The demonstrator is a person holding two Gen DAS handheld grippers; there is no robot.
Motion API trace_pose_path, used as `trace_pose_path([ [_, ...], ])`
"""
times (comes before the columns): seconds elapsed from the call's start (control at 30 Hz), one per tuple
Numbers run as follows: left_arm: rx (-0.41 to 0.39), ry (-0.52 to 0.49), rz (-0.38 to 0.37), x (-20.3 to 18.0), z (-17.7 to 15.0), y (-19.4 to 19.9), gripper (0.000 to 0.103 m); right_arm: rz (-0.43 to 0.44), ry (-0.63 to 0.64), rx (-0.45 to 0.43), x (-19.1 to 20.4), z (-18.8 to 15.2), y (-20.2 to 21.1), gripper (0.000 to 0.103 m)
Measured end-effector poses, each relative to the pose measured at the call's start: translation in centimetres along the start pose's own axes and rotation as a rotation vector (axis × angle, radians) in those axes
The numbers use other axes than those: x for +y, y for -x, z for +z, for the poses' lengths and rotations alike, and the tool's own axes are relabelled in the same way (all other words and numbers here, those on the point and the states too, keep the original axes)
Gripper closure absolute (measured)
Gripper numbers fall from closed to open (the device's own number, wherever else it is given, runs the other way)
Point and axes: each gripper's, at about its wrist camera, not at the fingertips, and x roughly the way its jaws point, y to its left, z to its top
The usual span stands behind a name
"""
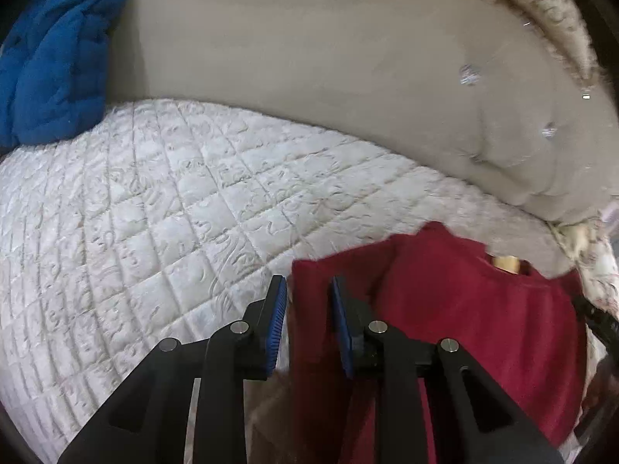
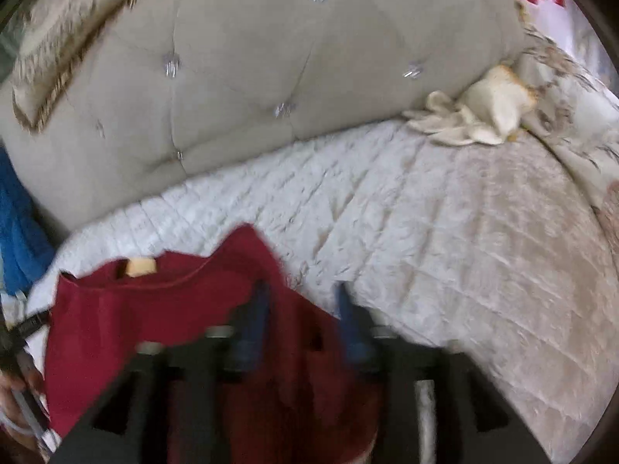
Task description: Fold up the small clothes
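Note:
A dark red shirt [image 1: 464,309] with a tan neck label [image 1: 506,262] lies spread on the white quilted bed [image 1: 154,212]. My left gripper [image 1: 307,290] is open, its jaws either side of the shirt's left edge. In the right wrist view the same red shirt [image 2: 162,317] and its label [image 2: 141,266] are at lower left. My right gripper [image 2: 301,294] is open over the shirt's right edge, the picture blurred by motion. Neither gripper holds cloth.
A beige tufted headboard [image 1: 329,58] stands behind the bed. A blue blanket [image 1: 54,50] is piled at the far left. A cream cloth heap [image 2: 476,116] and a patterned cover [image 2: 572,116] lie at the far right of the bed.

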Motion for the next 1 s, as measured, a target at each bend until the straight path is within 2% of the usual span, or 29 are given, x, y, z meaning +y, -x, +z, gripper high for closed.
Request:
trace_pose_path([
  [0.07,0.007,-0.009,-0.039,0.0,-0.4,1.6,0.099,0.019,0.011,-0.023,0.7,-0.1,2.1,0.049],
  [0.13,0.003,-0.020,-0.060,0.1,-1.3,3.3,0.093,0.083,0.053,-0.025,2.4,-0.2,3.1,0.049],
  [0.27,0.020,-0.049,-0.039,-0.7,-4.4,5.6,0.090,0.221,0.254,0.058,10.3,-2.5,2.2,0.049],
  [0.33,0.038,-0.044,-0.032,-0.6,-5.9,5.8,0.089,0.254,0.342,0.085,14.1,-4.1,1.1,0.050],
  [0.4,0.033,-0.044,-0.030,-0.6,-6.9,6.2,0.089,0.262,0.435,0.100,18.2,-5.5,-0.6,0.052],
  [0.47,0.023,-0.037,-0.023,-0.4,-7.7,6.4,0.087,0.278,0.490,0.127,21.8,-6.5,-2.5,0.059],
  [0.63,-0.005,-0.013,-0.036,0.2,-8.9,6.3,0.082,0.263,0.562,0.158,27.5,-7.7,-6.3,0.059],
  [0.8,-0.021,0.009,-0.065,0.9,-9.3,5.9,0.077,0.219,0.591,0.166,30.0,-9.0,-9.0,0.059],
  [1.0,-0.028,0.035,-0.096,1.7,-9.5,5.5,0.073,0.197,0.557,0.174,30.8,-8.2,-11.2,0.059],
])
